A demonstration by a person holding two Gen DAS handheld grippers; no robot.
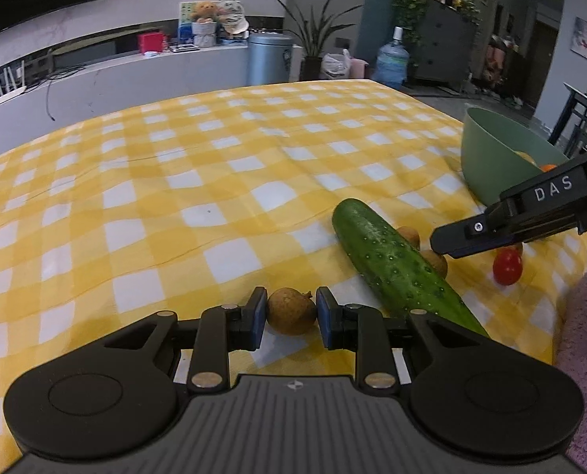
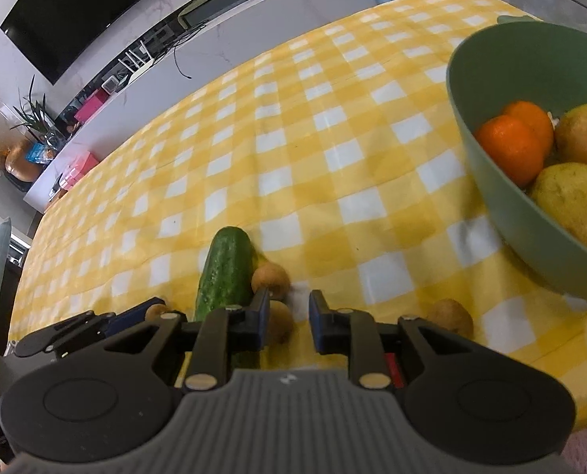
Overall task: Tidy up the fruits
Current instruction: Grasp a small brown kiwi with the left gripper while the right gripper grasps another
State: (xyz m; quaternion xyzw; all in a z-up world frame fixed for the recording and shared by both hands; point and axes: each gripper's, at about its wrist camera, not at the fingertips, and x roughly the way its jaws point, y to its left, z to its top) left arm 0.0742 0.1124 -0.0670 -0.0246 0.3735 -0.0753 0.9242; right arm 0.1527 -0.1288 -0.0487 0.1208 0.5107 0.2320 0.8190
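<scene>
My left gripper (image 1: 291, 310) is shut on a small brown longan (image 1: 291, 310) low over the yellow checked tablecloth (image 1: 214, 181). Right of it lies a cucumber (image 1: 396, 268), with two more longans (image 1: 435, 262) behind it and a cherry tomato (image 1: 507, 266). My right gripper (image 2: 289, 322) hovers over those longans (image 2: 281, 320) with its pads a little apart and nothing pressed between them. A further longan (image 2: 451, 318) lies to its right. The green bowl (image 2: 491, 181) holds oranges (image 2: 510, 146) and yellow fruits (image 2: 582, 197).
The bowl (image 1: 495, 158) stands at the table's right edge. A pink fuzzy sleeve (image 1: 586, 335) shows at the near right. The left gripper (image 2: 135, 316) appears beside the cucumber (image 2: 226, 272). Behind the table stand a counter, a bin and plants.
</scene>
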